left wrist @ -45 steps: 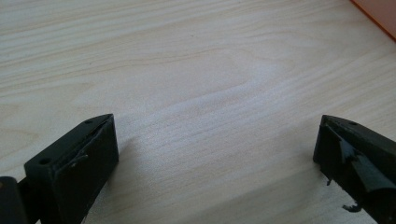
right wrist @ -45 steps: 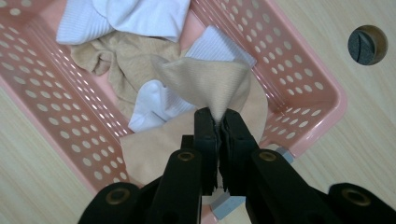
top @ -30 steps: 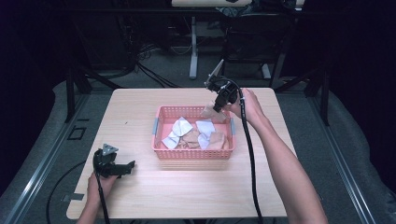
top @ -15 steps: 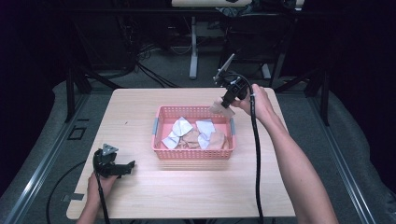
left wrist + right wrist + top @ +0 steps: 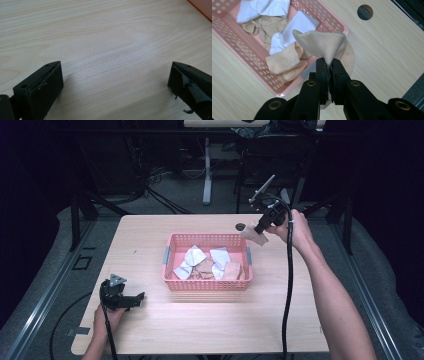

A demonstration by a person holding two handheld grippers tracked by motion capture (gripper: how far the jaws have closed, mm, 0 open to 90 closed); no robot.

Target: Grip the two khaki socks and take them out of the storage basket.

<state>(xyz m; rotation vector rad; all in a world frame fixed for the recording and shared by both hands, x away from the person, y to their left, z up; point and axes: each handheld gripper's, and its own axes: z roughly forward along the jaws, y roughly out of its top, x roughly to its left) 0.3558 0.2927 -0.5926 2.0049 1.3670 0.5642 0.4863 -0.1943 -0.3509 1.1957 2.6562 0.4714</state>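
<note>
A beige knitted fabric sock (image 5: 325, 46) is pinched by its edge in the right tongs (image 5: 329, 65) and hangs clear beside the pink perforated plastic basket (image 5: 207, 285), probably for sorting, while the spread, empty left tongs (image 5: 139, 297) are rested on the wooden tabletop (image 5: 200, 320).

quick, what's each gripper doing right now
left gripper: open, holding nothing, low over the table.
right gripper: shut on a beige sock.
</note>
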